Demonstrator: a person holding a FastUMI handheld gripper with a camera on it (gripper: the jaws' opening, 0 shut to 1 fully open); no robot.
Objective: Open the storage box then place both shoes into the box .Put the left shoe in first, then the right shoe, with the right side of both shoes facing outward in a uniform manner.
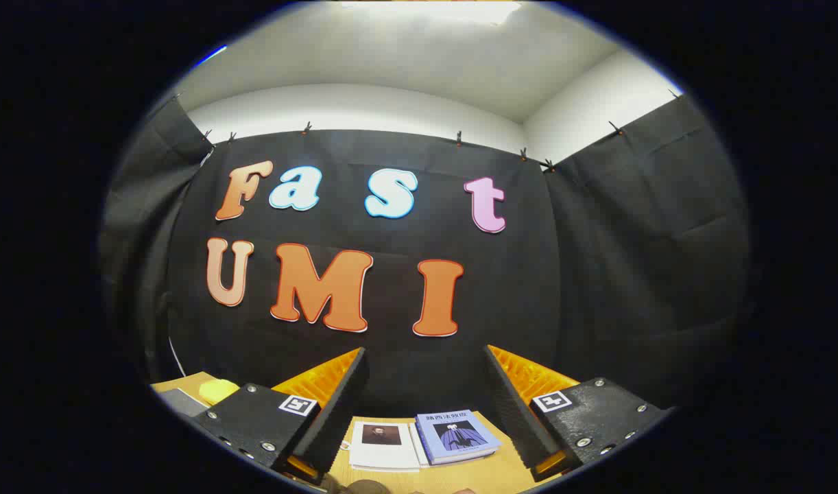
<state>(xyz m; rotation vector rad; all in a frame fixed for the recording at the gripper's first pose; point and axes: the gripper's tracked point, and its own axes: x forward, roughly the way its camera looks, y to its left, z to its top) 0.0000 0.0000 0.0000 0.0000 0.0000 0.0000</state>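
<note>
Handheld gripper [426,357] with jaws spread wide and nothing between them, two wedge-shaped fingers [337,405] with ribbed inner pads, boxy dark mounts behind each finger, silver screws along their tops, a small square black-and-white marker [298,405] on each mount

Blue book's [457,436] cover title illegible.

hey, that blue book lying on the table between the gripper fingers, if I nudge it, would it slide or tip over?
The blue book lies flat on the wooden table, so it would probably slide rather than tip. It looks thin, so likely light and a bit bendy. It sits close beside the white booklet, so a sideways push might shove that too. The gripper is open, holding nothing.
</note>
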